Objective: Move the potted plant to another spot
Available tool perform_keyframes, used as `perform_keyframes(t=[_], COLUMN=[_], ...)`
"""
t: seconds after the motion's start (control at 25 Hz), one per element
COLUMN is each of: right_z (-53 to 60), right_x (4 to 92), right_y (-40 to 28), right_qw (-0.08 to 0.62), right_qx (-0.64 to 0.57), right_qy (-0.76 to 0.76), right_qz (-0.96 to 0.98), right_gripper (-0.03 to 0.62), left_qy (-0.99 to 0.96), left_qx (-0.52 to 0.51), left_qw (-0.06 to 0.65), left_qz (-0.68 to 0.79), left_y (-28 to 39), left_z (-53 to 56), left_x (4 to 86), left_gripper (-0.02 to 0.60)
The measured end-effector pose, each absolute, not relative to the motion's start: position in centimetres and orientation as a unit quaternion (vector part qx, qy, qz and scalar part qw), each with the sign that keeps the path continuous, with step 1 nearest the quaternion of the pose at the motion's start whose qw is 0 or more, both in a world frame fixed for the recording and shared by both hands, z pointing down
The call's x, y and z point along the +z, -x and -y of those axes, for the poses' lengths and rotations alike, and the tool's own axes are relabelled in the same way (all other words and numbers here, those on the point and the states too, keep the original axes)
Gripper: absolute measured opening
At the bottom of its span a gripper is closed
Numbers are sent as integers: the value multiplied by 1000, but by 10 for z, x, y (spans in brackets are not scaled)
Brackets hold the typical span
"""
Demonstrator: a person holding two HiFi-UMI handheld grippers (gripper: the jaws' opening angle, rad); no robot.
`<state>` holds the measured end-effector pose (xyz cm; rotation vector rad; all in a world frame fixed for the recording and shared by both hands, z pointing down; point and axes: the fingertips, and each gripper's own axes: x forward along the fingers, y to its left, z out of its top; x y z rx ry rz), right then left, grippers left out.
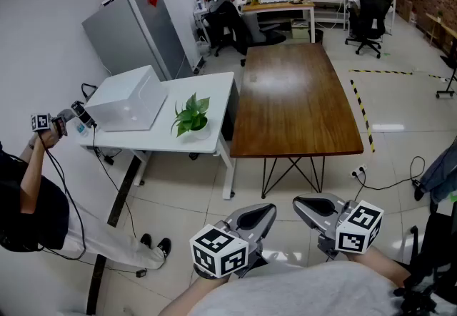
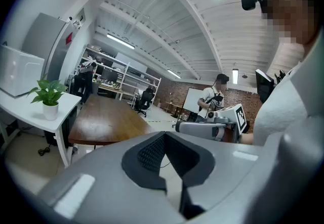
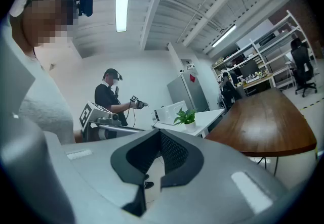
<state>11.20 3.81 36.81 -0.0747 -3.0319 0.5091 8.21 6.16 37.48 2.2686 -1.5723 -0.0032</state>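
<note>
The potted plant (image 1: pixel 191 118), green leaves in a small white pot, stands near the front right corner of the white table (image 1: pixel 214 86). It also shows far off in the left gripper view (image 2: pixel 49 99) and the right gripper view (image 3: pixel 186 117). My left gripper (image 1: pixel 257 218) and right gripper (image 1: pixel 314 207) are held side by side close to my body, over the tiled floor and well short of the table. Both point roughly level toward the tables. The left gripper (image 2: pixel 166 162) is shut with nothing in it, and so is the right gripper (image 3: pixel 161 160).
A white box-shaped appliance (image 1: pixel 128 100) sits on the white table behind the plant. A long brown table (image 1: pixel 293 100) adjoins it on the right. A person (image 1: pixel 36 186) stands at the left holding another gripper. A grey cabinet (image 1: pixel 128 29) and office chairs (image 1: pixel 368 15) stand farther back.
</note>
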Motion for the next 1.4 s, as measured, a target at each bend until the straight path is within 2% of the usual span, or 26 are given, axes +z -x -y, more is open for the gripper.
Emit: perform_keyframes(t=[0.68,0.96,1.4], right_z=[72,94,98], right_x=[389,392,408], right_y=[87,172,225], right_qw=[53,73,95], right_qx=[202,162,149], right_qy=[-16,-13,44], right_qz=[978,984,983], right_gripper=[5,5,5], left_qy=[-799,-794,-766], left_qx=[-8,-21,-31], left_qw=[229,240,261], left_qz=[555,558,586], left_y=[131,217,262], left_z=[44,72,74], left_x=[396,406,421], left_gripper=[-5,-5,-5])
